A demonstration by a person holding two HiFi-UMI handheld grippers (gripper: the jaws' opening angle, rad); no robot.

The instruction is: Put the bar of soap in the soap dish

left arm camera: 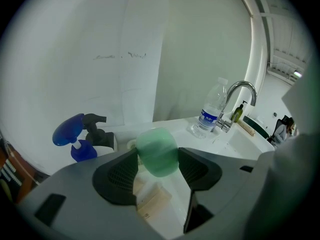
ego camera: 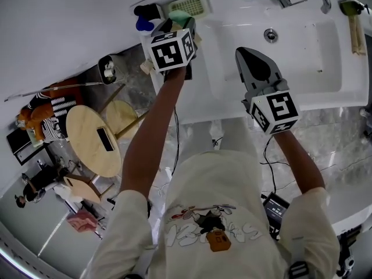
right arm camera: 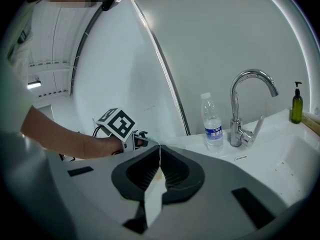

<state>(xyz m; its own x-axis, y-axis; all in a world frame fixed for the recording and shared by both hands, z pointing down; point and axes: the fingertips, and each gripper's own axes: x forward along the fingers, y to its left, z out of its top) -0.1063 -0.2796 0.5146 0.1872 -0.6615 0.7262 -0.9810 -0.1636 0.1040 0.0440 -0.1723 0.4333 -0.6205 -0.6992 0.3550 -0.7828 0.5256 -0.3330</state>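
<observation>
The bar of soap (left arm camera: 157, 151), pale green and rounded, is clamped between the two dark jaws of the left gripper (left arm camera: 158, 157), which press on its sides. In the head view this gripper (ego camera: 179, 23) reaches over the white counter left of the sink basin (ego camera: 325, 45), and the soap (ego camera: 181, 17) sits just on the person's side of the pale yellow-green, grid-topped soap dish (ego camera: 189, 6), not in it. The right gripper (right arm camera: 159, 160) holds nothing, its jaws pressed together, and it hangs over the basin's near left part (ego camera: 247, 54). A clear water bottle (left arm camera: 210, 111) with a blue label stands beside the chrome faucet (right arm camera: 245, 104); the label's print is too small to read. A blue spray bottle (left arm camera: 75, 139) stands at the counter's left end, and a dark green pump bottle (right arm camera: 297, 104) stands right of the faucet. The print on the person's shirt (ego camera: 212, 228) is not legible.
</observation>
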